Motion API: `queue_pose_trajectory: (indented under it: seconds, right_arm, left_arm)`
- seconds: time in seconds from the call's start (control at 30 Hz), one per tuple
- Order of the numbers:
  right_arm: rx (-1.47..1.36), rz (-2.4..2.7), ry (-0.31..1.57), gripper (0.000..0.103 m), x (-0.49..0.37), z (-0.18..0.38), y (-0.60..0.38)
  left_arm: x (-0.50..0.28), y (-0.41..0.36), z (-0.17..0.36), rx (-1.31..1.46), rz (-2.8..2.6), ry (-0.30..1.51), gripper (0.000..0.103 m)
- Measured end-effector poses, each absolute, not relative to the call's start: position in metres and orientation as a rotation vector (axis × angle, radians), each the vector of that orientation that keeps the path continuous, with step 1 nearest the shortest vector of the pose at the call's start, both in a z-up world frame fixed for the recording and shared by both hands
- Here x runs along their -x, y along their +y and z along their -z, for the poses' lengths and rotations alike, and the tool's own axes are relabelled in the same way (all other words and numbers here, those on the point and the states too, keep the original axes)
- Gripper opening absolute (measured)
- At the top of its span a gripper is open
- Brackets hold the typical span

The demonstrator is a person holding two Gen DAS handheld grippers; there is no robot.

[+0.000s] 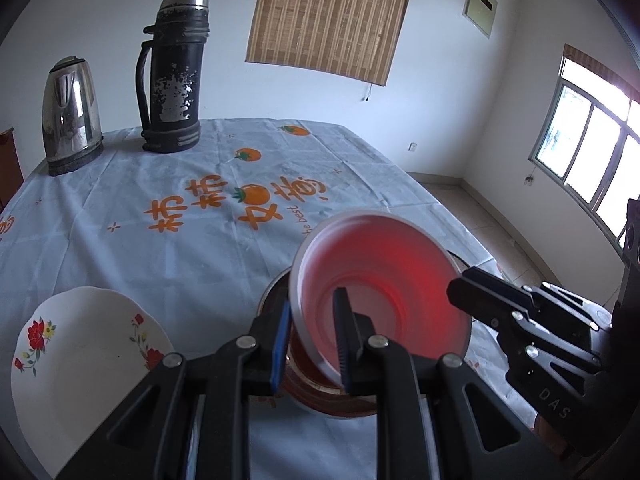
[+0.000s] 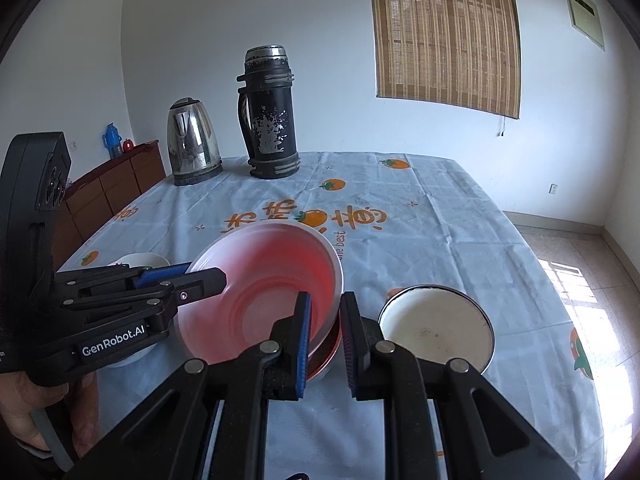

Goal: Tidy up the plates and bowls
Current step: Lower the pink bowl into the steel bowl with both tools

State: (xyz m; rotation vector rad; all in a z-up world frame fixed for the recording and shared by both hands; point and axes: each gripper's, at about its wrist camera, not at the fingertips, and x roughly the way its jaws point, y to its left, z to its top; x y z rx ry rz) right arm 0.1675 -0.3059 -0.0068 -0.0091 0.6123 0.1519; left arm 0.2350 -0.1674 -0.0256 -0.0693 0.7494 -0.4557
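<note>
A translucent pink bowl [image 1: 384, 280] is held tilted above the table; it also shows in the right wrist view [image 2: 264, 292]. My left gripper [image 1: 312, 344] is shut on its near rim. My right gripper [image 2: 325, 340] is shut on its right rim, over a red-brown dish [image 2: 322, 360] lying under the bowl; that dish also shows in the left wrist view [image 1: 324, 392]. A white floral plate [image 1: 84, 368] lies at the left front. A white enamel bowl with a dark rim [image 2: 436, 328] sits at the right.
A steel kettle [image 1: 72, 116] and a worn black thermos [image 1: 172, 76] stand at the table's far left. The tablecloth [image 1: 200, 208] has orange prints. A wooden cabinet [image 2: 116, 184] stands left of the table. The table's right edge [image 2: 532, 288] drops to the floor.
</note>
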Motion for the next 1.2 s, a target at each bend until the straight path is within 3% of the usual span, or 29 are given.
queue_pose_trajectory:
  seconds: [1.2]
  right_arm:
    - [-0.014, -0.163, 0.732, 0.018, -0.189, 0.029, -0.304]
  left_arm:
    - [-0.247, -0.170, 0.046, 0.040, 0.432, 0.860, 0.018]
